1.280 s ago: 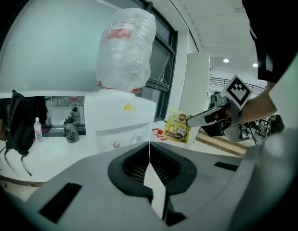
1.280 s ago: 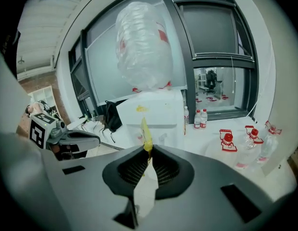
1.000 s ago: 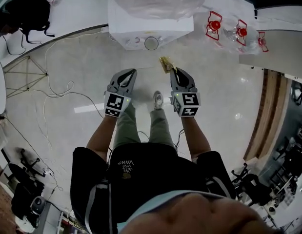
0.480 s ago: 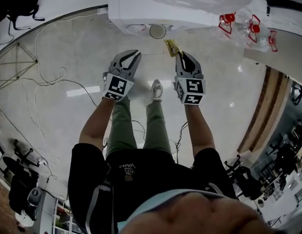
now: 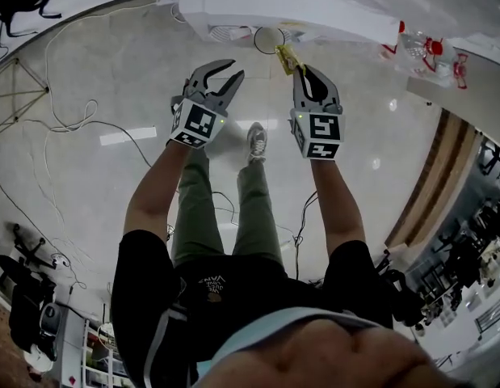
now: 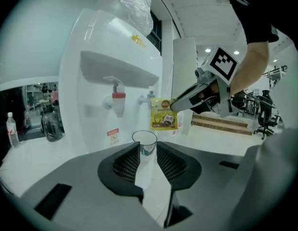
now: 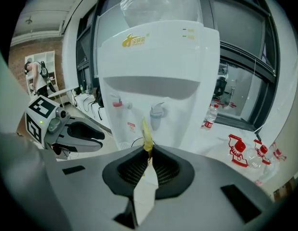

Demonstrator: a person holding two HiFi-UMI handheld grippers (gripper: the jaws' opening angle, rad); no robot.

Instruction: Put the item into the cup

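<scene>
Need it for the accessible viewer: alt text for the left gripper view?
Fingers of the left gripper have just been opening, nothing between them, and frame a clear cup ahead, in front of a white dispenser. Above and right of the cup, the right gripper holds a yellow sachet by its top corner.

"What lies ahead of the left tongs [image 6: 148, 152]?"

"Their jaws stand apart, having just been opening, and nothing is pressed between them. Through the gap you see a clear cup [image 6: 144, 138], standing before a white water dispenser [image 6: 91, 47], below its red tap [image 6: 118, 99] and blue tap [image 6: 149, 100]."

"And on the right?"

"The right tongs [image 6: 174, 105] reach in from that side, closed on the top corner of a yellow sachet [image 6: 163, 115]. It hangs just above the cup, slightly to its right. A bottle [image 6: 11, 129] stands at the far left."
</scene>
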